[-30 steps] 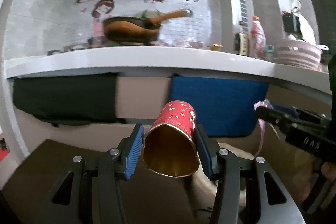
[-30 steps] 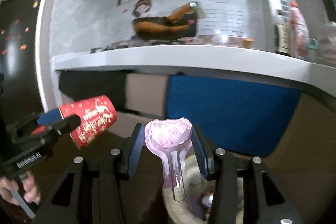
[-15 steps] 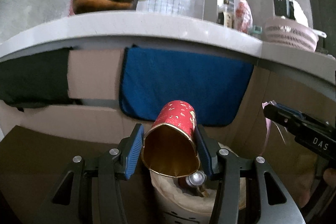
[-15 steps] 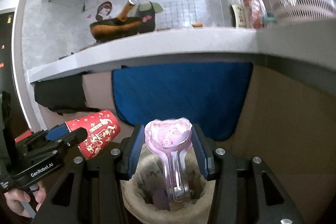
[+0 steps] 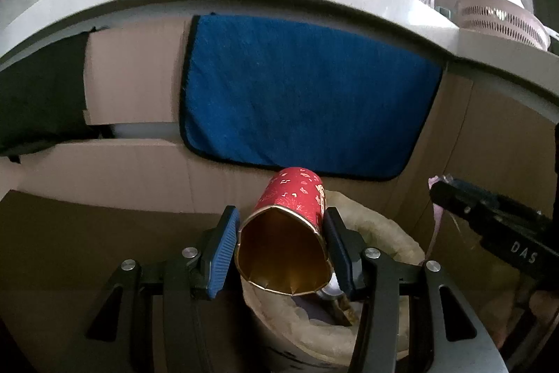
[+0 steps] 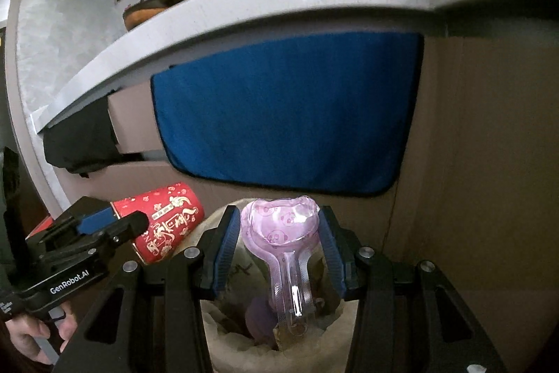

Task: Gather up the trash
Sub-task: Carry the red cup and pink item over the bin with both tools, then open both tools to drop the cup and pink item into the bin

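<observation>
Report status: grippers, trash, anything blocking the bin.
Left hand-held gripper shut on red paper cup. Right hand-held gripper shut on pink plastic packaging. Both over lined bin. Nothing blocking.

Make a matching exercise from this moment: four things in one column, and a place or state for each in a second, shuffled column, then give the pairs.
Things:
1. red paper cup
2. pink plastic package
3. blue towel
4. trash bin

Places or states:
A. hangs from the counter edge
B. lined with a bag, below both tools
C. clamped in the left tool, open mouth toward its camera
D. clamped in the right tool, clear stem pointing down at the bin

Pairs: 1-C, 2-D, 3-A, 4-B
</observation>
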`<state>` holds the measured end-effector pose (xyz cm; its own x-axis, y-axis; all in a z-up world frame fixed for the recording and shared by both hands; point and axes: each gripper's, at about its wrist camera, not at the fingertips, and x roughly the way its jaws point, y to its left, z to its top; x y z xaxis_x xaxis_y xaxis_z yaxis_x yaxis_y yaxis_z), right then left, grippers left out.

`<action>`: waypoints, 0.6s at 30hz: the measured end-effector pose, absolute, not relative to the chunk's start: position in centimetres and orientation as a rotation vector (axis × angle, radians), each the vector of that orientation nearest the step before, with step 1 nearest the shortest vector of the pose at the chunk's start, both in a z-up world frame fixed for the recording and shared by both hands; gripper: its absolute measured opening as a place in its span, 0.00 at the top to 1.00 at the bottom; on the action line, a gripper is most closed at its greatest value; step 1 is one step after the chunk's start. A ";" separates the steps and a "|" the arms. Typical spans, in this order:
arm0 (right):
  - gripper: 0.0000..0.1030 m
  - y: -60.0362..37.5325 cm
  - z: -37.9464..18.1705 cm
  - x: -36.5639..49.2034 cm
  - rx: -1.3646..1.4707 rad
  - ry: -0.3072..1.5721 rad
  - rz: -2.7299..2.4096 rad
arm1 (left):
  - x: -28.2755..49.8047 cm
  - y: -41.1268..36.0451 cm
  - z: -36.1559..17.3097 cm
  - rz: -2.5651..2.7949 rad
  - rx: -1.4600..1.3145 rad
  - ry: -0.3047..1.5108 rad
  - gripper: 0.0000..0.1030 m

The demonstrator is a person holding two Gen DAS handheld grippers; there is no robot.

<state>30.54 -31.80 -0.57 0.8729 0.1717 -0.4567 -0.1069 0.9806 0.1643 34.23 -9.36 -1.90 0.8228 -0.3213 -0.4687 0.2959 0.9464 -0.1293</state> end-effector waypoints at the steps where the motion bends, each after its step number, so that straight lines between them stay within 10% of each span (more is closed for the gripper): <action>1: 0.58 -31.9 -0.9 30.7 0.138 0.494 0.143 | 34.4 -9.5 -2.1 -0.331 -0.049 0.512 0.51; 18: 0.58 -33.4 -4.6 32.8 0.229 0.582 0.143 | 37.4 -10.4 -4.6 -0.386 -0.071 0.624 0.46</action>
